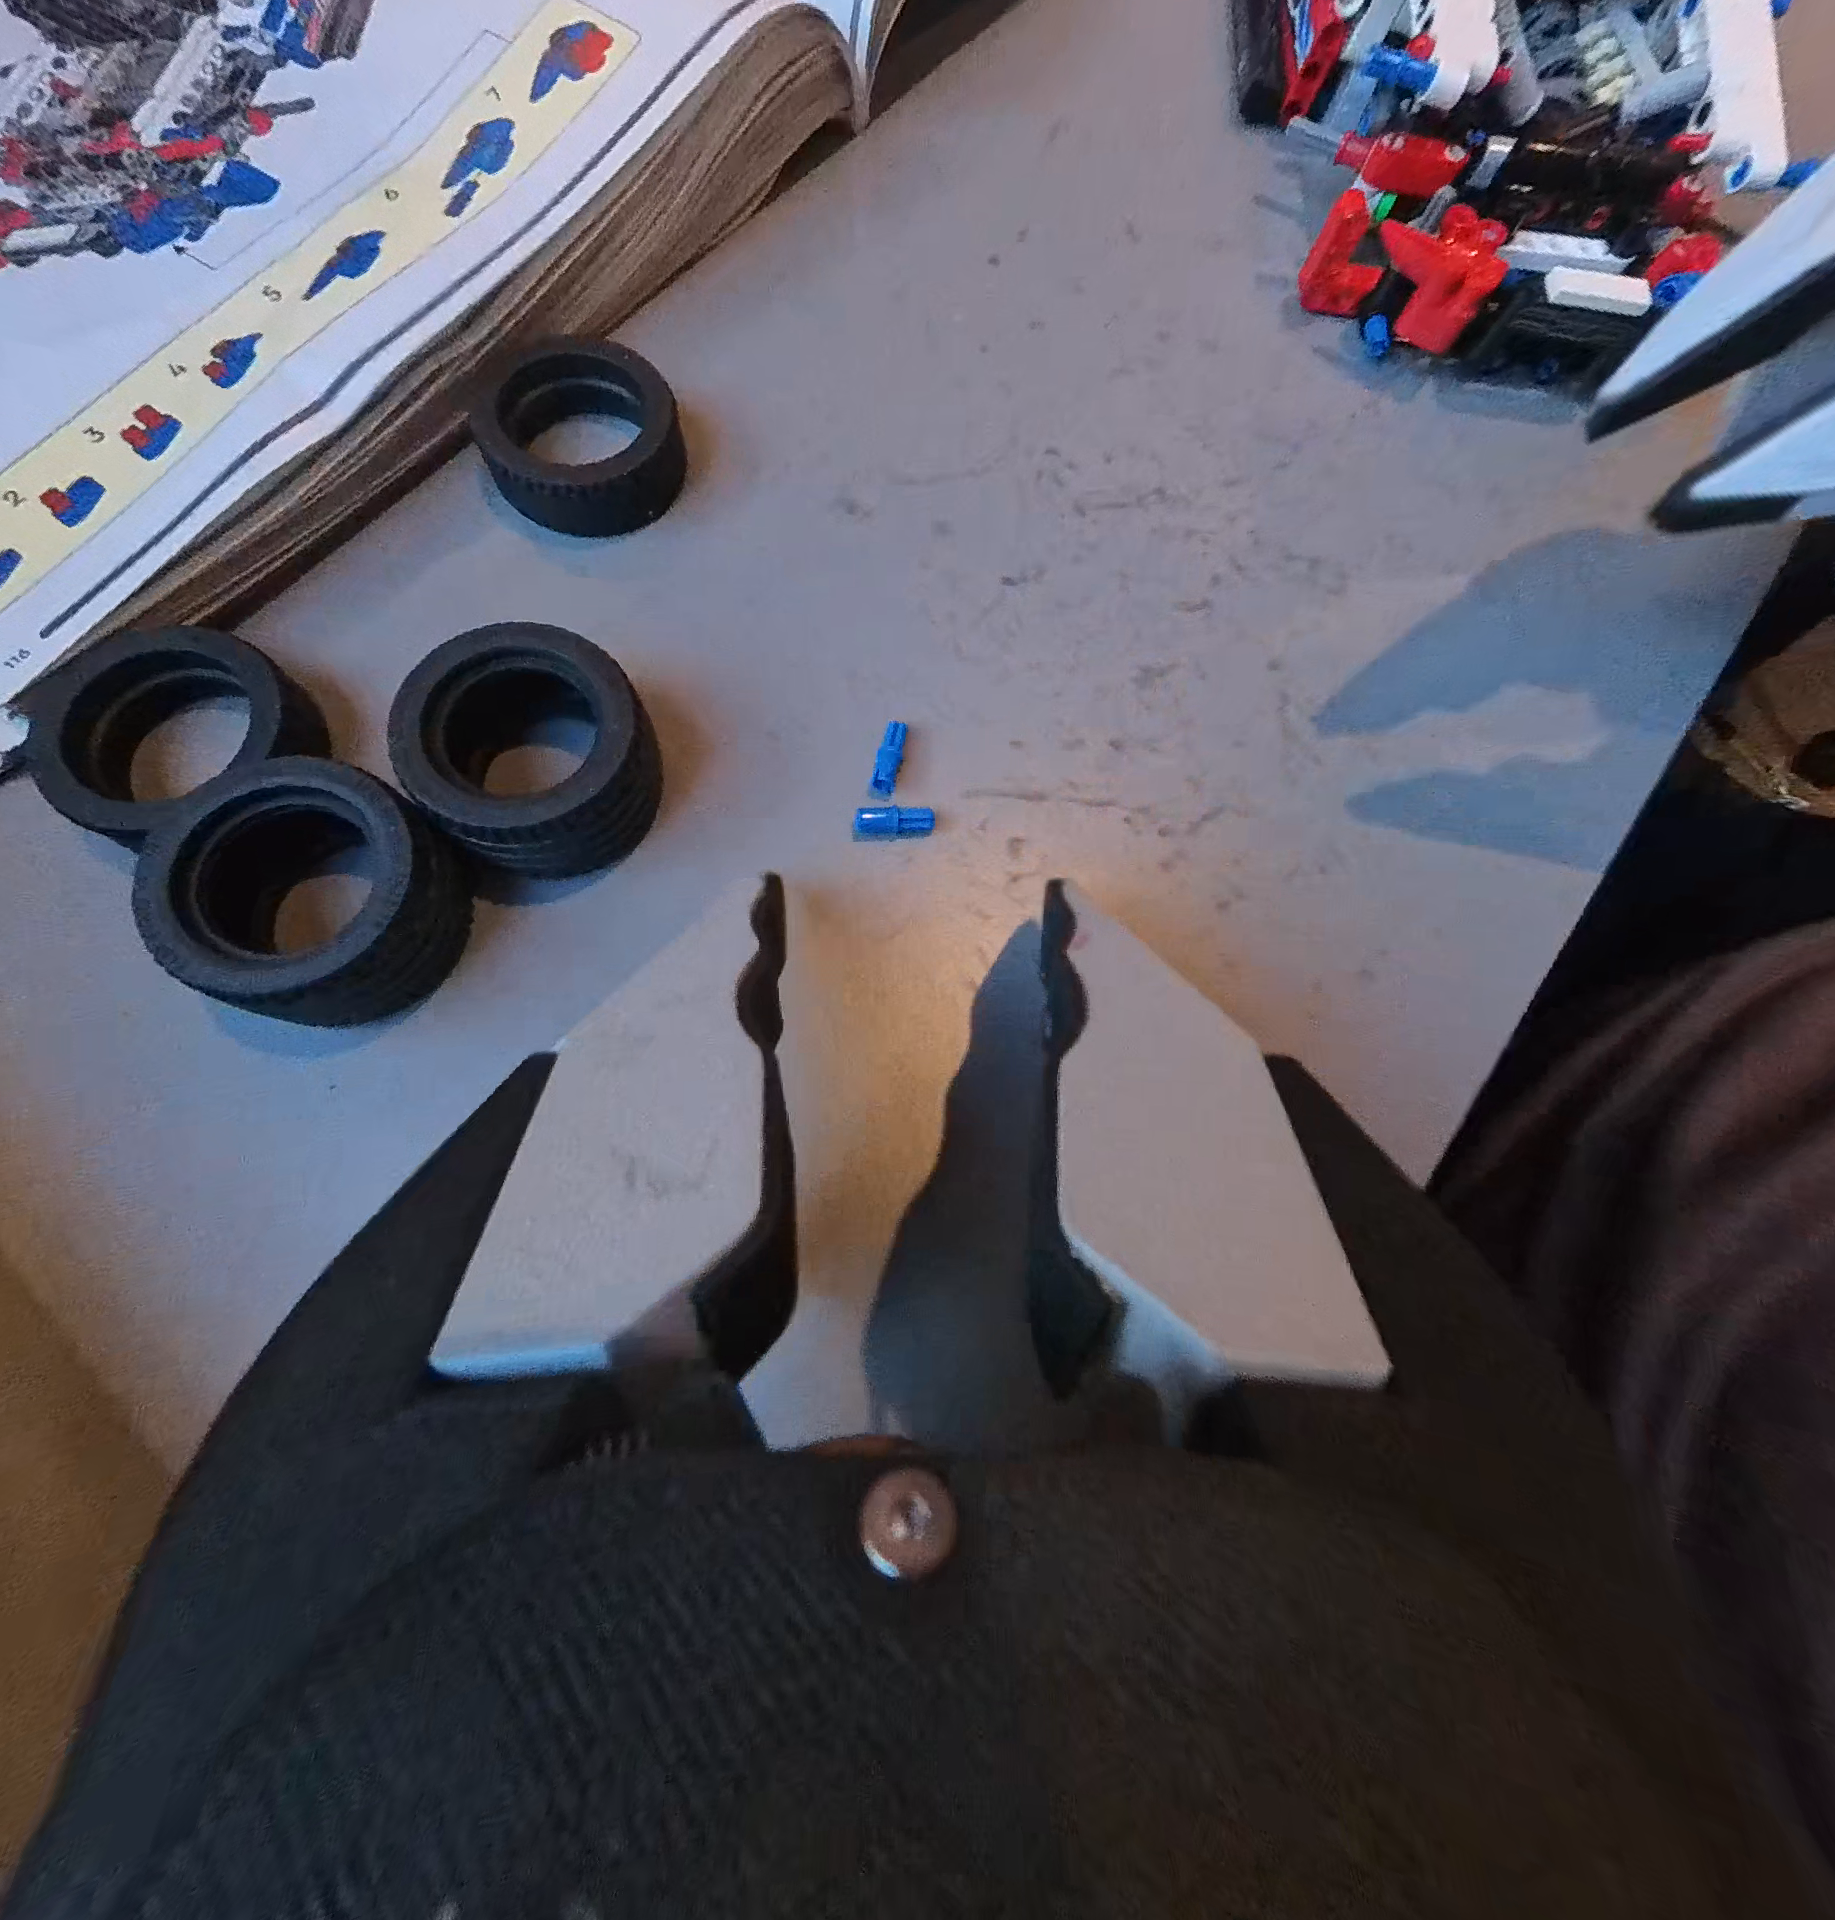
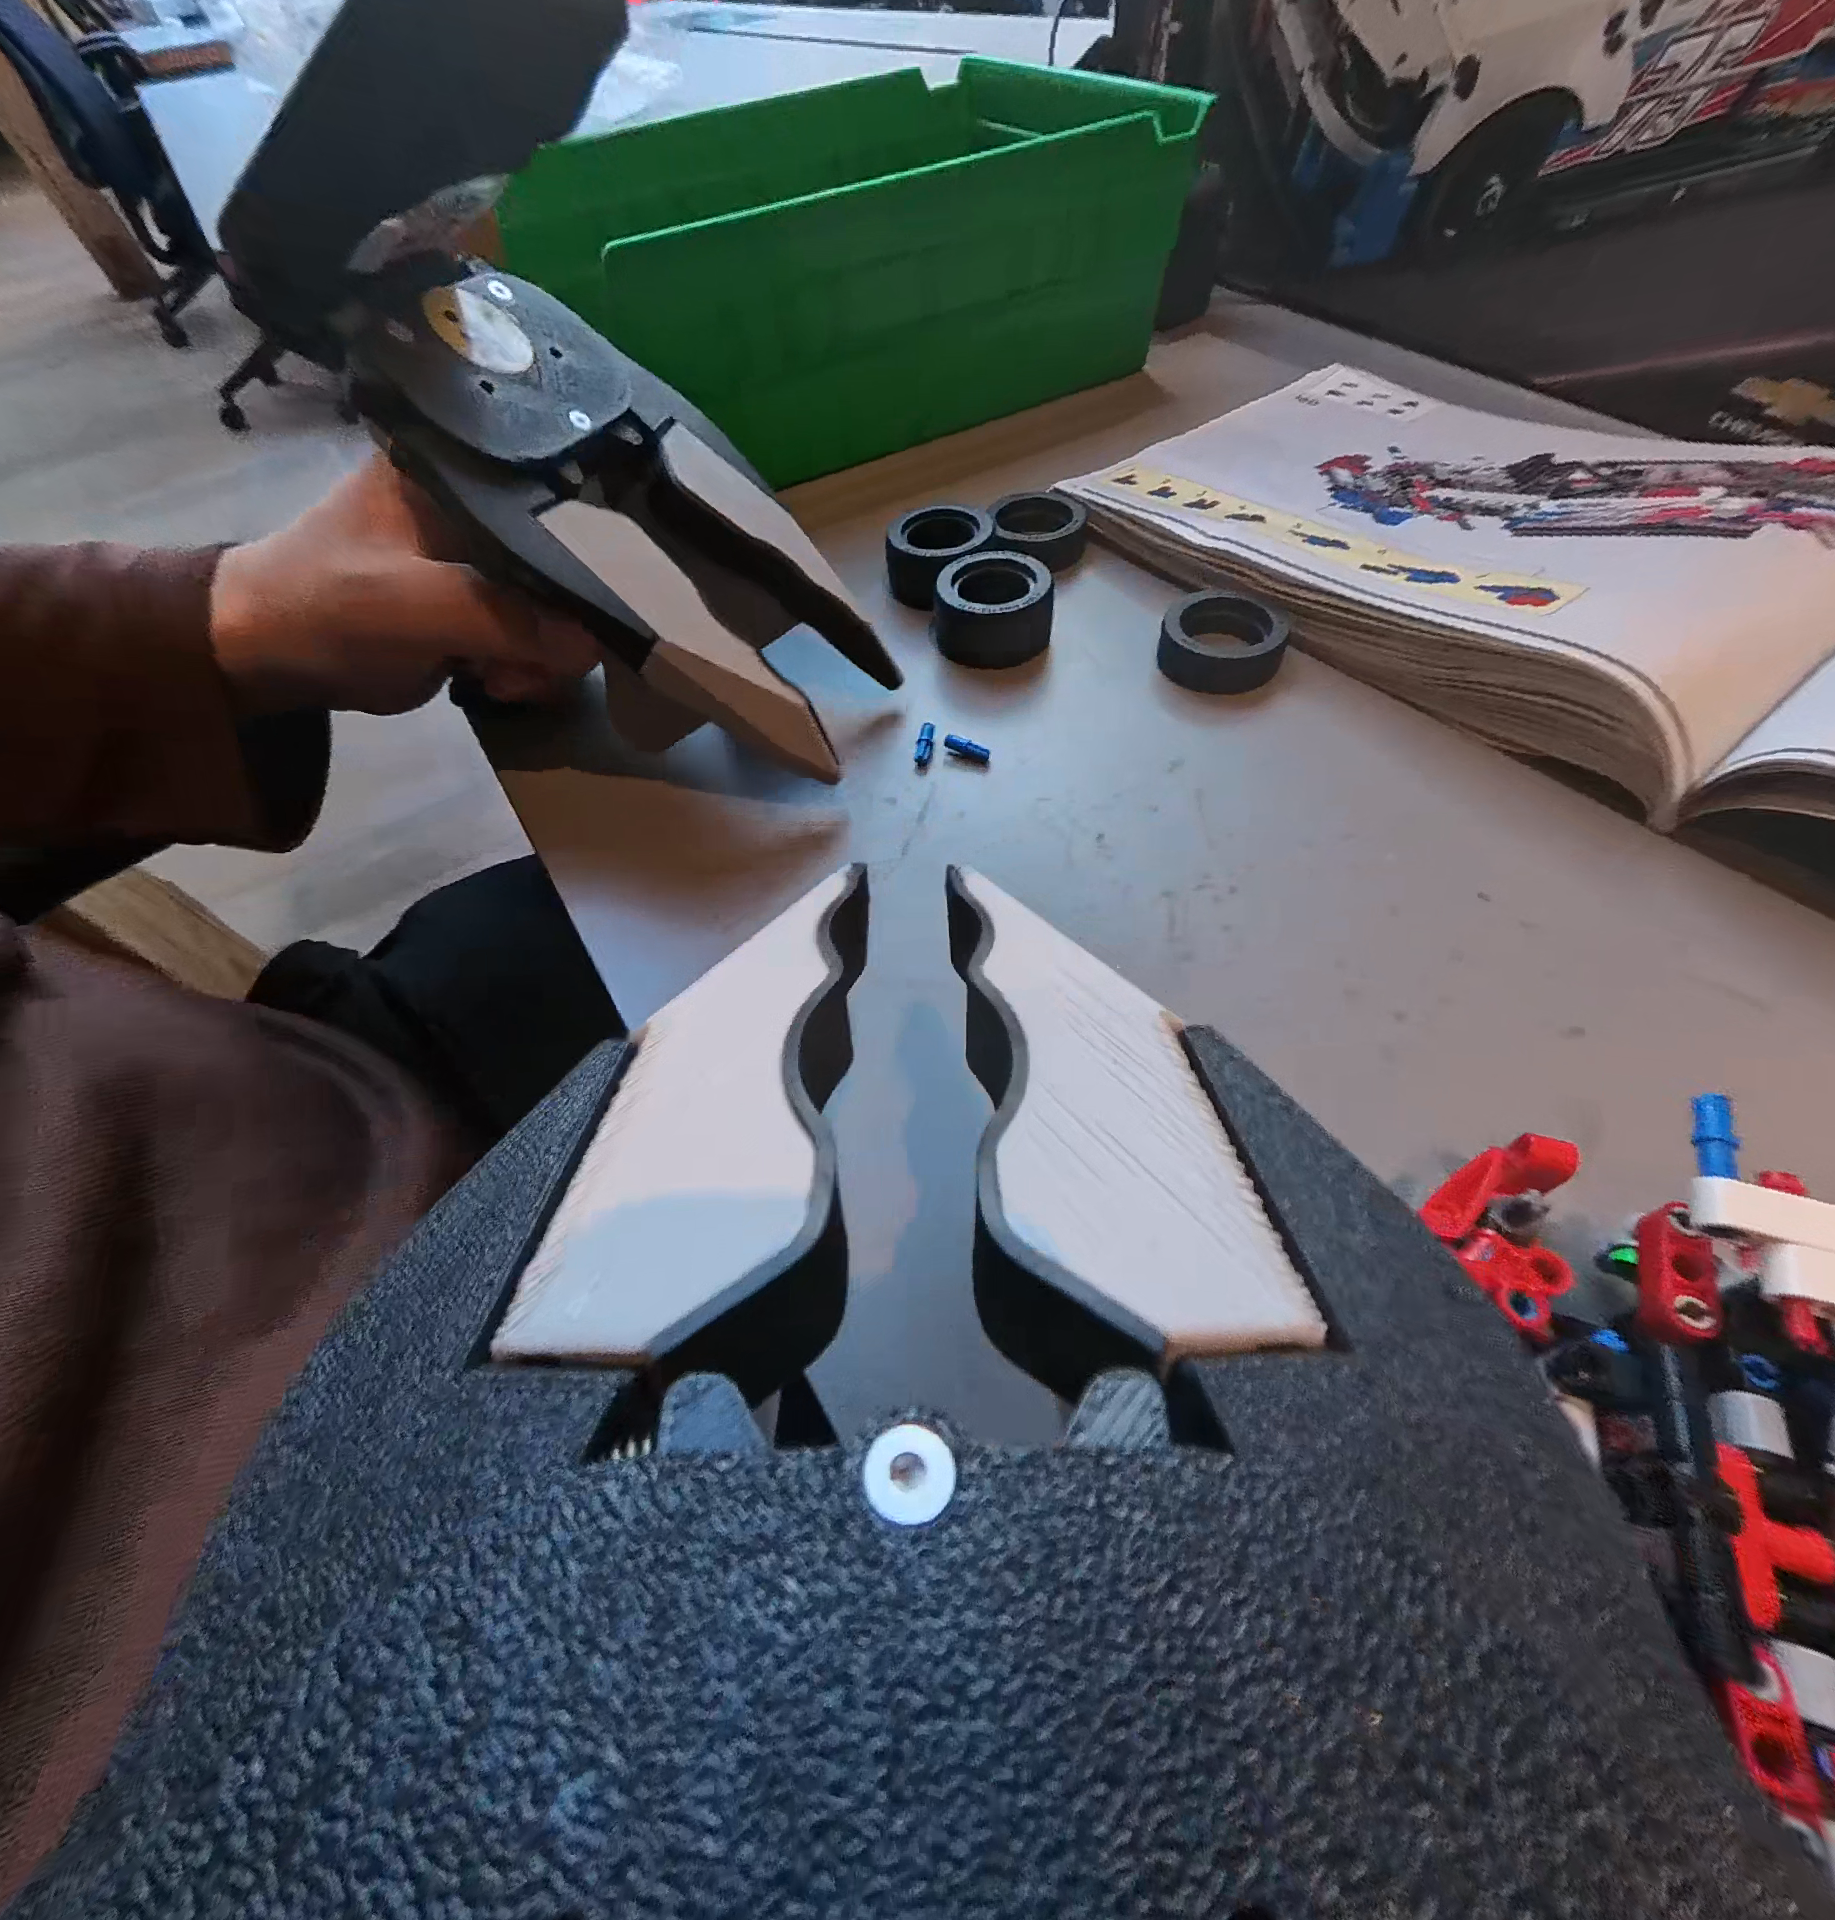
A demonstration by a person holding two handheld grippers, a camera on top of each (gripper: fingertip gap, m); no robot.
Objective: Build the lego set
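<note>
Two small blue pins [image 1: 892, 790] lie on the grey table just beyond my left gripper [image 1: 911, 894], which is open and empty a little above the table. In the right wrist view the pins [image 2: 952, 746] lie just right of the left gripper's tips [image 2: 869, 732]. My right gripper [image 2: 905, 878] is open and empty, hovering over the table short of the pins. The partly built red, white and black lego model [image 1: 1495, 208] stands at the far right of the left wrist view and at the lower right of the right wrist view [image 2: 1723, 1371].
Several black tyres [image 1: 373, 769] lie left of the pins, by the open instruction book [image 1: 269, 260], also seen in the right wrist view [image 2: 1464, 582]. A green bin [image 2: 851, 260] stands behind. A person's sleeve [image 2: 165, 1195] is at the left.
</note>
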